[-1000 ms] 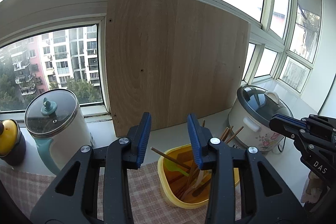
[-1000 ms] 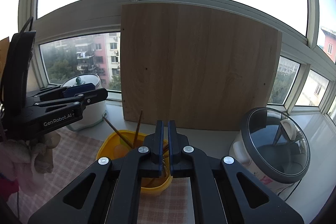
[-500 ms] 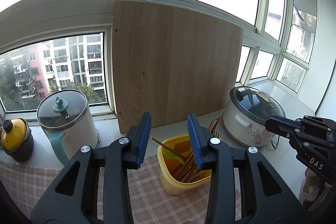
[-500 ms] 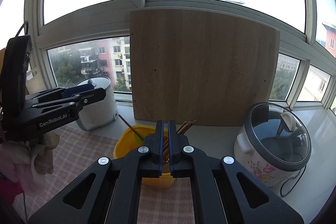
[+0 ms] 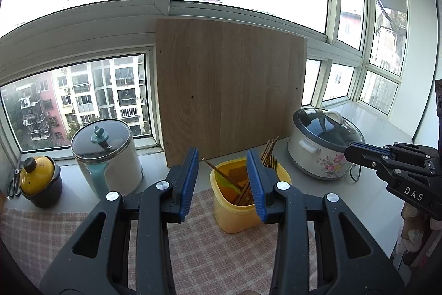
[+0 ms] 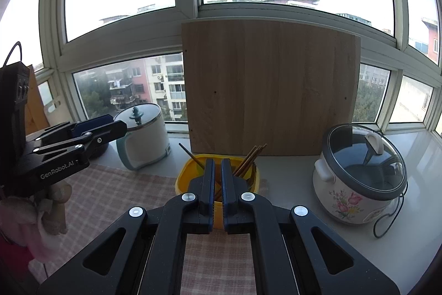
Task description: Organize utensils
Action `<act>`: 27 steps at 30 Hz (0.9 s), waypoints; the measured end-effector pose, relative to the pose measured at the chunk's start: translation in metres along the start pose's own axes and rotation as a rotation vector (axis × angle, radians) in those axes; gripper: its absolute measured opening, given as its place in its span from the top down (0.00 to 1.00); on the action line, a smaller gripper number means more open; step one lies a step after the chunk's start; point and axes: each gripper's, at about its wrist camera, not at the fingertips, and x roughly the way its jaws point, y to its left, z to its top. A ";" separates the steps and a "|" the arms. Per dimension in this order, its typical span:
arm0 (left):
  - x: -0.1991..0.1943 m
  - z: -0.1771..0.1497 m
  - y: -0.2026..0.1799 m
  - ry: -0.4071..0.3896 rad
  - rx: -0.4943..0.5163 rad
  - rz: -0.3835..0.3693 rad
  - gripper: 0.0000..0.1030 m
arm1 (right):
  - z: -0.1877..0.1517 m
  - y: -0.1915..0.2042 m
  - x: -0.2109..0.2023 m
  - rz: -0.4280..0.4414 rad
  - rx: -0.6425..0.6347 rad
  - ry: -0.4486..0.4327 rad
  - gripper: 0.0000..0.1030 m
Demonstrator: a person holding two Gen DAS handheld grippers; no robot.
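A yellow utensil holder stands on the checked cloth and also shows in the right wrist view. It holds several wooden chopsticks, a fork and a green utensil. My left gripper is open and empty, above and in front of the holder. My right gripper is nearly shut with a thin gap and holds nothing, also in front of the holder. The right gripper appears at the right edge of the left wrist view; the left gripper appears at the left of the right wrist view.
A wooden board leans on the window behind the holder. A floral rice cooker stands to the right, a white glass-lidded pot and a yellow-lidded pot to the left. A checked cloth covers the counter front.
Both grippers have pulled back and up from the holder, so more of the counter and cloth shows. The jaws have kept their openings.
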 end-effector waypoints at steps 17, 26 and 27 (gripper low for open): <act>-0.076 -0.036 0.002 0.014 0.032 0.018 0.35 | -0.023 0.025 -0.045 -0.039 0.029 0.006 0.49; -0.103 -0.059 -0.005 0.054 0.048 0.076 0.09 | -0.039 0.030 -0.061 -0.092 0.033 -0.023 0.21; -0.105 -0.062 -0.006 0.053 0.051 0.088 0.04 | -0.041 0.032 -0.062 -0.092 0.030 -0.021 0.21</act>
